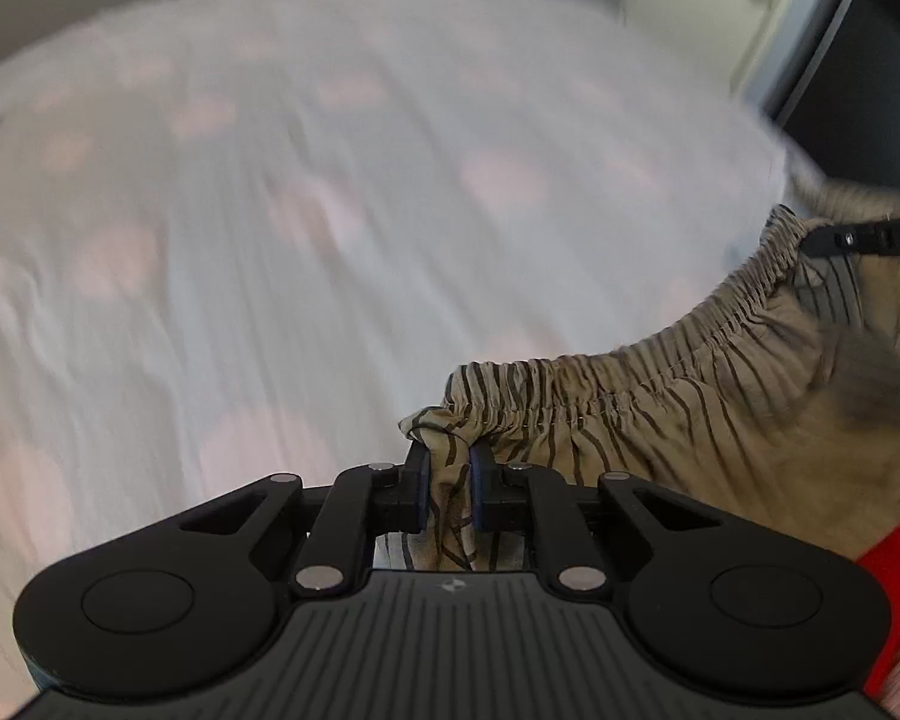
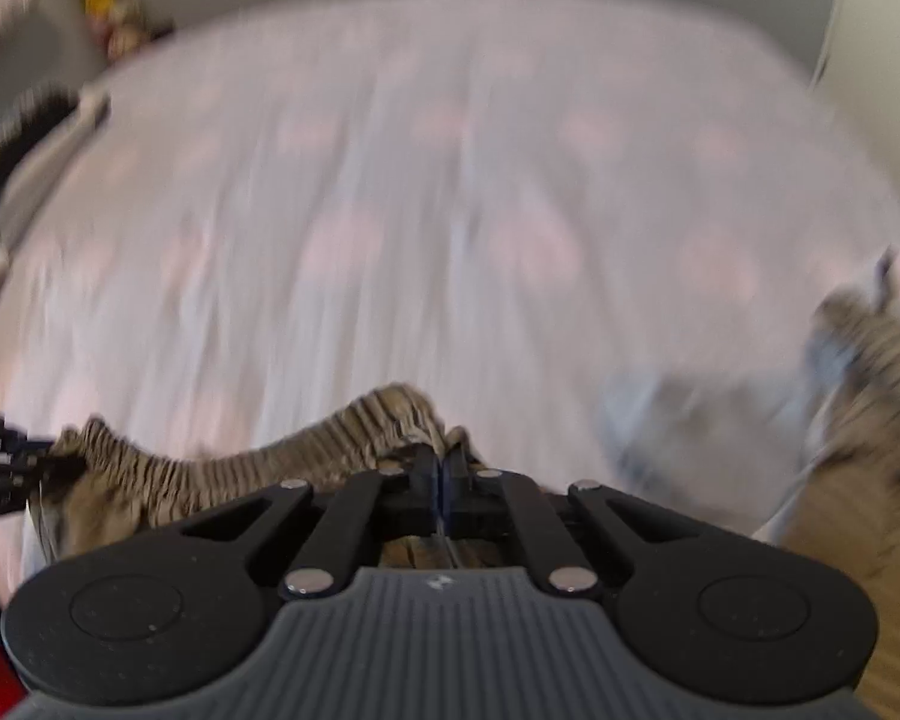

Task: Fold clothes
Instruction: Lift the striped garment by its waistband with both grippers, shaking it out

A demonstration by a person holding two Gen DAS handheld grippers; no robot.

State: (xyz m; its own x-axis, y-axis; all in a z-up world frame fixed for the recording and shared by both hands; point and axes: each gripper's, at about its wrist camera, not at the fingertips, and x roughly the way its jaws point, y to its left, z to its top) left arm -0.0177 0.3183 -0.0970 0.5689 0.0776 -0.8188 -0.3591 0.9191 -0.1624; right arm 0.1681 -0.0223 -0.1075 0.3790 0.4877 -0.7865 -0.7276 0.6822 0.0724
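A tan garment with dark stripes and an elastic waistband (image 1: 660, 384) hangs stretched between both grippers above the bed. My left gripper (image 1: 450, 462) is shut on one end of the waistband, with cloth bunched between its blue pads. The right gripper's tip (image 1: 858, 240) grips the far end of the band at the right edge of that view. In the right wrist view my right gripper (image 2: 441, 468) is shut on the striped waistband (image 2: 240, 468), which runs left to the left gripper's tip (image 2: 6, 450). More of the garment (image 2: 870, 396) hangs blurred at the right.
A bed with a white sheet with pale pink spots (image 1: 330, 180) fills both views below the grippers. A dark panel (image 1: 858, 60) stands at the far right. Colourful items (image 2: 108, 0) sit at the far left corner. A red piece of clothing (image 1: 894, 576) shows at the lower right.
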